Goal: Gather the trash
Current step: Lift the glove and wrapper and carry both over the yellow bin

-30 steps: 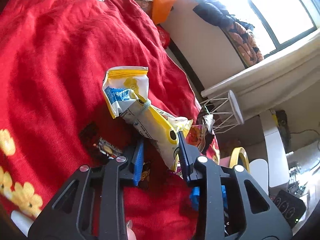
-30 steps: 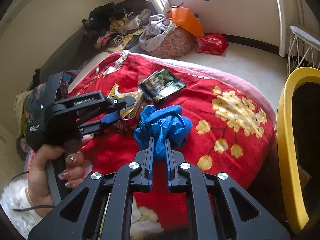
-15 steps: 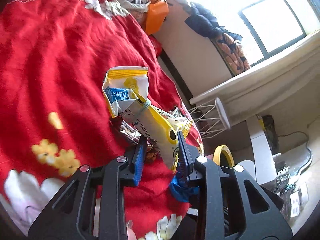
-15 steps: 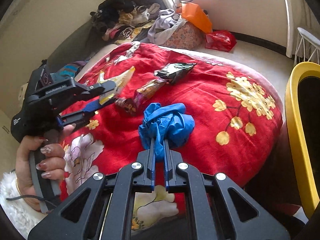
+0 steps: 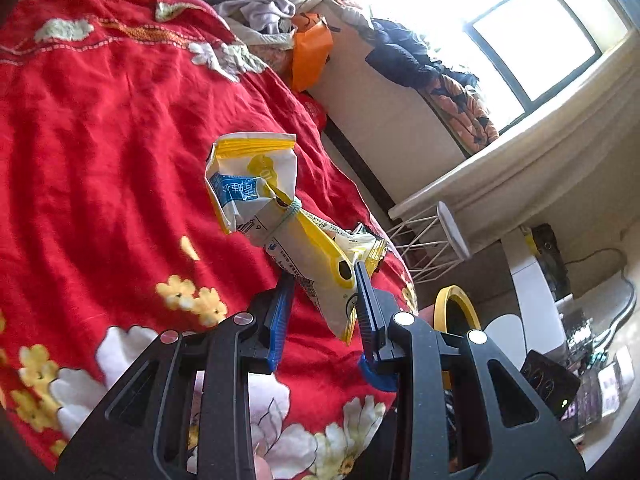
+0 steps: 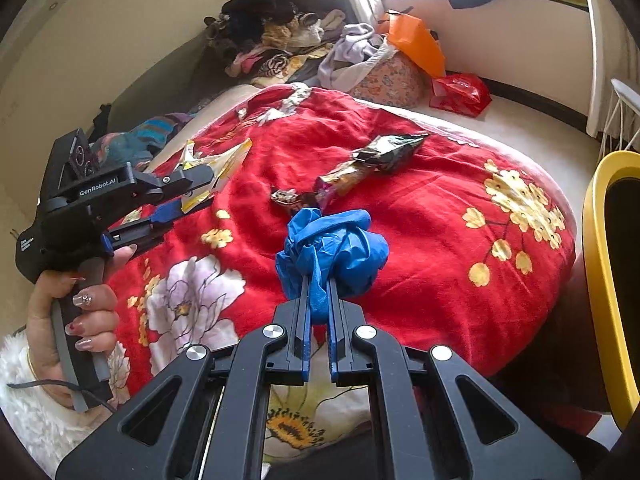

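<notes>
The lower end of the yellow-and-white snack bag (image 5: 276, 216) sits between the fingers of the left hand-held gripper (image 5: 324, 280), so its bottom edge is partly covered. Its small print is too fine to read. The yellow bin (image 6: 600, 280) is cut off by the right edge of the right wrist view, and in the left wrist view only an arc of its rim shows behind the gripper body. The tail of the blue glove (image 6: 332, 252) disappears between the fingers of the right hand-held gripper (image 6: 318, 292). The small wrapper (image 6: 286, 197) beyond the glove is too crumpled and small to identify. The person's hand (image 6: 68, 312) is cut off at the wrist by the frame edge.
</notes>
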`<move>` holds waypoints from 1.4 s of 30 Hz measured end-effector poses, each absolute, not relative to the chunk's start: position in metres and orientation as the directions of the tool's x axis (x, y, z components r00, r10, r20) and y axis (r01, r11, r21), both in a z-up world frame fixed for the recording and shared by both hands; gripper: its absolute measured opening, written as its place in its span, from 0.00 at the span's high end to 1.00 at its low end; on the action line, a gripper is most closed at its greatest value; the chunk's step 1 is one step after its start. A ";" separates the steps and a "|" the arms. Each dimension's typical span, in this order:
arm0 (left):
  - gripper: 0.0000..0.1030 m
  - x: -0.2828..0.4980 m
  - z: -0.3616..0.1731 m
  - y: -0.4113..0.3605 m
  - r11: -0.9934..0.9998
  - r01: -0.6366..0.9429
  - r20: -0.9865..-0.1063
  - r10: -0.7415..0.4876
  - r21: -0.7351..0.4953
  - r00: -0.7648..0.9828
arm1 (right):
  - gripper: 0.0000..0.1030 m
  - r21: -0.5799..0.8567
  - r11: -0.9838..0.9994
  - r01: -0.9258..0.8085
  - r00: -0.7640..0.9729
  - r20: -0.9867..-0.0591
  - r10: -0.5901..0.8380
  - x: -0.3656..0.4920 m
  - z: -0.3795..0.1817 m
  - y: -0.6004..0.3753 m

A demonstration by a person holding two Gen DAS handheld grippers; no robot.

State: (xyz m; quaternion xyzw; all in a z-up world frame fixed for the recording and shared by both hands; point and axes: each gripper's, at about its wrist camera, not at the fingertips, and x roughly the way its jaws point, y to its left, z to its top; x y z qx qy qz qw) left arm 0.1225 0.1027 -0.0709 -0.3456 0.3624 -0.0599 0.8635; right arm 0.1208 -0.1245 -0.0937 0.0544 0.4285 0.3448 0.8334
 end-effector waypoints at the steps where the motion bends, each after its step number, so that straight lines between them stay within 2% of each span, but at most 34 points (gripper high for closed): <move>1: 0.77 0.119 -0.070 0.105 0.758 -0.144 -0.585 -0.352 -0.636 0.731 | 0.94 0.384 0.754 -0.533 0.396 -0.674 0.623 0.119 -0.092 -0.124; 27: 0.77 0.088 -0.038 0.084 0.852 -0.016 -0.584 -0.344 -0.523 0.735 | 0.94 0.353 0.734 -0.581 0.433 -0.630 0.645 0.091 -0.062 -0.123; 42: 0.77 0.087 -0.026 0.063 0.856 0.059 -0.566 -0.390 -0.514 0.727 | 0.94 0.362 0.758 -0.543 0.491 -0.595 0.636 0.087 -0.047 -0.151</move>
